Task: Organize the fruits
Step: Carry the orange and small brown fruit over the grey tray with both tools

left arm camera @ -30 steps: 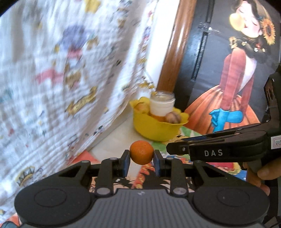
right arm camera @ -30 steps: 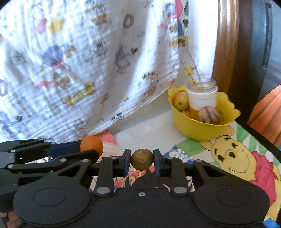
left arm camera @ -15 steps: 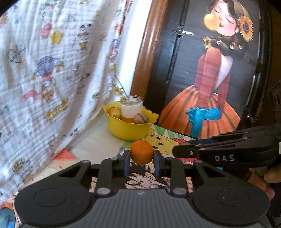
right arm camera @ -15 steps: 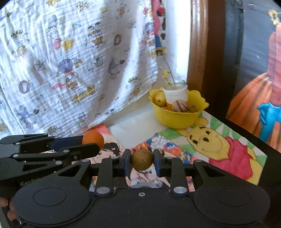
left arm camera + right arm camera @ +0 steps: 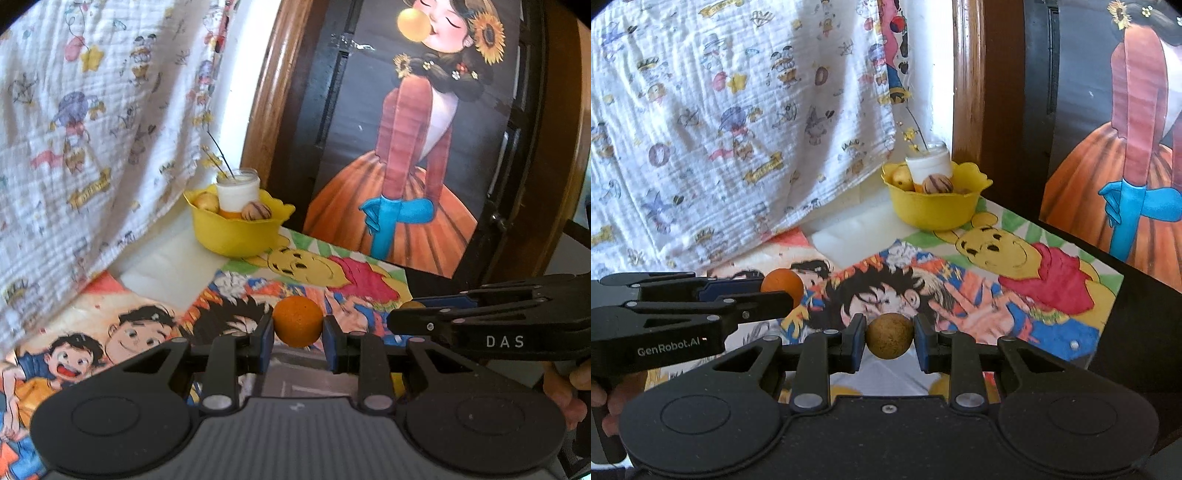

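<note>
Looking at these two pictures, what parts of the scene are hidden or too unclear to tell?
- Bottom of the yellow bowl: the jar and the fruits on top hide it in both views, so the count is unclear.
- Brown fruit, left view: only a sliver shows past the right gripper.
- Tabletop nearest the cameras: the gripper bodies cover it.
- The person: only fingertips show at the edges.

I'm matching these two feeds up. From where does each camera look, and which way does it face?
Left wrist: sits on the left gripper, faces the yellow bowl; holds an orange fruit; right gripper and fingers show.
Right wrist: sits on the right gripper, facing likewise; holds a brown fruit; left gripper alongside.
Shared: bowl, cartoon mat, curtain.
</note>
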`<move>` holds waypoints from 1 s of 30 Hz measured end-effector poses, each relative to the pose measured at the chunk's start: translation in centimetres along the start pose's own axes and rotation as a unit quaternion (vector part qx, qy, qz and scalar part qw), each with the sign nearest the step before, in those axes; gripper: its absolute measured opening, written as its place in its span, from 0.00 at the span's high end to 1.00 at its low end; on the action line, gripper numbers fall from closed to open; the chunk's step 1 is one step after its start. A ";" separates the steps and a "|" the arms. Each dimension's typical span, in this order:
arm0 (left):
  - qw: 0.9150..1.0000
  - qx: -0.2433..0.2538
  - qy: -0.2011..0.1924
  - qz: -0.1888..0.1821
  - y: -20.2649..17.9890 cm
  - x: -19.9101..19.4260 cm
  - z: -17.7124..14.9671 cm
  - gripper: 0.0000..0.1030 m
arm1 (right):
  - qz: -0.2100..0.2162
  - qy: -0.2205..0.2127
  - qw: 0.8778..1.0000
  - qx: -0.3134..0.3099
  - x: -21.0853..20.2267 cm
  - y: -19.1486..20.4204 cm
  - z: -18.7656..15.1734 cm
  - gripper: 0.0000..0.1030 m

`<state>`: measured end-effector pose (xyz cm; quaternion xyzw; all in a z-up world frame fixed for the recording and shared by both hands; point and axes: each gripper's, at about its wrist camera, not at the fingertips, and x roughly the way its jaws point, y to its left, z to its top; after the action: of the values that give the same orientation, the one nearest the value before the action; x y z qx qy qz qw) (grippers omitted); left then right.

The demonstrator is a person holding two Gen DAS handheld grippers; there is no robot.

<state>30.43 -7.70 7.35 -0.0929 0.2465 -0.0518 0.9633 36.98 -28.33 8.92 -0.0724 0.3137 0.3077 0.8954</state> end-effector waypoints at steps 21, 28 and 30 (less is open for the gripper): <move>0.998 0.003 0.058 -0.013 -3.0 -3.1 -7.0 0.70 | 0.012 0.021 1.000 0.019 -0.3 0.1 -7.5 0.71; 0.996 0.000 0.084 -0.013 -3.6 -2.8 -8.8 0.70 | 0.016 0.029 0.999 0.008 -0.1 0.8 -8.4 0.71; 0.996 0.002 0.092 -0.014 -3.7 -2.7 -9.2 0.70 | 0.016 0.033 0.999 0.012 0.2 0.8 -8.7 0.71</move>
<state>23.45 -12.34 1.40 -0.0895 0.3323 -0.0738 0.9360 32.15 -30.44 2.01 -0.0669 0.3474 0.3159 0.8803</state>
